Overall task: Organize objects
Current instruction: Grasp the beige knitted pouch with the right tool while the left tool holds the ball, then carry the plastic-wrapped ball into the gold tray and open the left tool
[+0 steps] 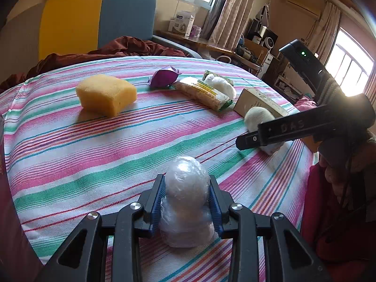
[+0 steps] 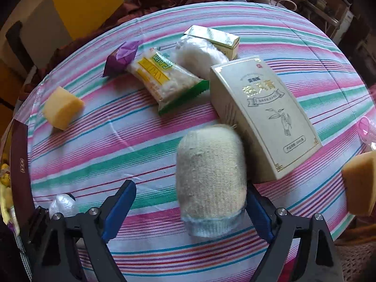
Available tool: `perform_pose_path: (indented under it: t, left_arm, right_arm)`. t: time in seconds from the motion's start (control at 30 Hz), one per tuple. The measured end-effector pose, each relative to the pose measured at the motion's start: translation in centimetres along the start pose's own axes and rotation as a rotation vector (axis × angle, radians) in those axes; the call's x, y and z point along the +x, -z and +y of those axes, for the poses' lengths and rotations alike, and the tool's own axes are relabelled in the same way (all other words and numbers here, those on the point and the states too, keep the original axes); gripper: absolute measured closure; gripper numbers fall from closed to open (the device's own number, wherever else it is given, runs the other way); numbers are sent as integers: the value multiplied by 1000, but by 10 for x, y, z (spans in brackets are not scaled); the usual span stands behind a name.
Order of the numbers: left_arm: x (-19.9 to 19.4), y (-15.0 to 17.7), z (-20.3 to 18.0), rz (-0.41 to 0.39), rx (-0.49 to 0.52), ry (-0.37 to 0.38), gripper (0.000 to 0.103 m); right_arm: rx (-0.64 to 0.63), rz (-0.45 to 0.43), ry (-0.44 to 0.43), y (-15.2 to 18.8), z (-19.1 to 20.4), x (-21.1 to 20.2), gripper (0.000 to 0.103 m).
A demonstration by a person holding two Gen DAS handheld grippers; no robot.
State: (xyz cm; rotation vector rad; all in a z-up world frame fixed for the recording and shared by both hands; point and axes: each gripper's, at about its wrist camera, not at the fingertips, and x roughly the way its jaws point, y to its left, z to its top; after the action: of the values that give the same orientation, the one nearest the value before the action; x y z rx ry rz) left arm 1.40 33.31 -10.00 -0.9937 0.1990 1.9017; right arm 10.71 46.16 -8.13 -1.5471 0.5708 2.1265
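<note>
My left gripper [image 1: 187, 181] is shut on a bundle wrapped in clear plastic [image 1: 185, 221], low over the striped cloth [image 1: 94, 164]; the same bundle [image 2: 62, 205] shows at the lower left of the right wrist view. My right gripper [image 2: 190, 188] points steeply down and straddles a rolled cream knit sock with a pale blue cuff [image 2: 209, 178]. Its right pad is at the sock's side, while the left pad [image 2: 122, 199] stands clear with a wide gap. In the left wrist view that gripper [image 1: 244, 141] covers part of the sock [image 1: 257, 115].
A cream box with gold print [image 2: 263, 117] lies right behind the sock. Farther back are a snack pack [image 2: 164, 82], a purple packet [image 2: 122, 56], a white fluffy pack [image 2: 199, 54] and a small green-gold box [image 2: 216, 37]. One yellow sponge [image 1: 107, 95] sits left, another [image 2: 359, 183] at the right edge.
</note>
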Motion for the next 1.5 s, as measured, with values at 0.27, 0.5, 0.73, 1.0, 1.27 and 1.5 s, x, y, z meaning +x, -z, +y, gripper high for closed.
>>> perform_pose_path:
  t: [0.27,0.5,0.73,1.0,1.27,1.5]
  left_arm:
    - [1,-1,0,-2,-4,2,67]
    - [1,0,1,-4,1,-3,67]
    - [-1,2,-1,-4,7,-11,68]
    - [-10,6,-4,10,18,-30,70]
    - [-34,18,-5,27,16,-32,70]
    - [-85,15,2,-45,-16,-6,70]
  right_arm:
    - [-7,-23,30,-1,-4,0,51]
    - [-3,-17,22,-1,-10,2,49]
    - [-13,-22,28,-2,-15,3,49]
    - [-45,-37,42,-5,-20,4,49]
    - [-60,-43,54,-9,-22,5,49]
    - [-76,-48,71,-8,1,8,49]
